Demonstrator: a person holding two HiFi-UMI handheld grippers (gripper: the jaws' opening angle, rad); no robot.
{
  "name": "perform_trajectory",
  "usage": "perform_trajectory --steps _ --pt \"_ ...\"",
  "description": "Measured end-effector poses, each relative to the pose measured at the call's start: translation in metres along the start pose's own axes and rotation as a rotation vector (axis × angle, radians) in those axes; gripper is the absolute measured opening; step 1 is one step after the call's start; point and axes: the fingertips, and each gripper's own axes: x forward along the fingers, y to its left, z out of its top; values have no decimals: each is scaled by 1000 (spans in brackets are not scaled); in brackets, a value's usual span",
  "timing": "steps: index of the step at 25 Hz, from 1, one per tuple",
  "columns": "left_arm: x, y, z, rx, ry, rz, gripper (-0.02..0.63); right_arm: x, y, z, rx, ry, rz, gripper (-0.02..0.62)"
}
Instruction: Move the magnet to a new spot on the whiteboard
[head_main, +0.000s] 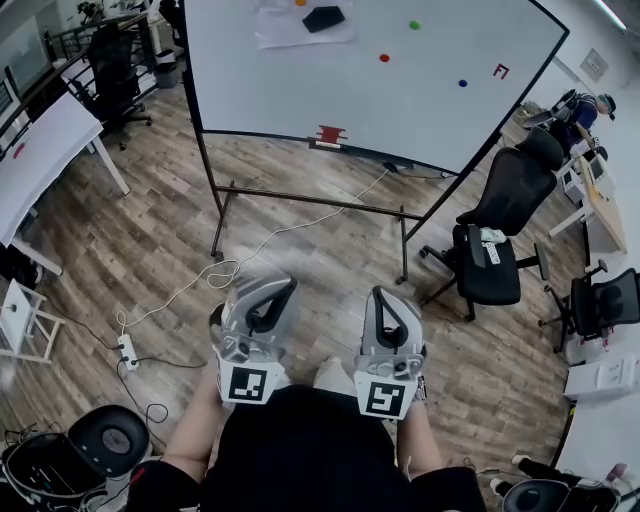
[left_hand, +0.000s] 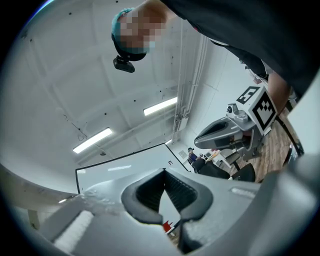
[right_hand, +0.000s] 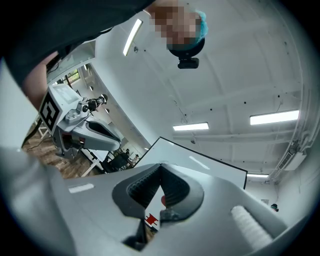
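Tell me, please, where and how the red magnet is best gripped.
Pinch the red magnet by its round edge, jaws on opposite sides, coming straight at the whiteboard. It looks like a small flat disc flush on the board, so only the rim offers a hold.

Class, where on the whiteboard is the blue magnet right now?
In the head view, the blue magnet sits on the right half of the whiteboard, lower right of the green magnet and right of the red magnet.

The whiteboard (head_main: 400, 90) is smooth and shiny. The floor (head_main: 300, 260) is wood planks. The left tool (head_main: 268, 287) and right tool (head_main: 386, 296) are dull grey plastic.
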Motion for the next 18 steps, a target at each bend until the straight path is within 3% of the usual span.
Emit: perform_trajectory --steps 18 --pt "108 -5 -44 -6 11 12 2 52 -69 -86 9 29 -19 2"
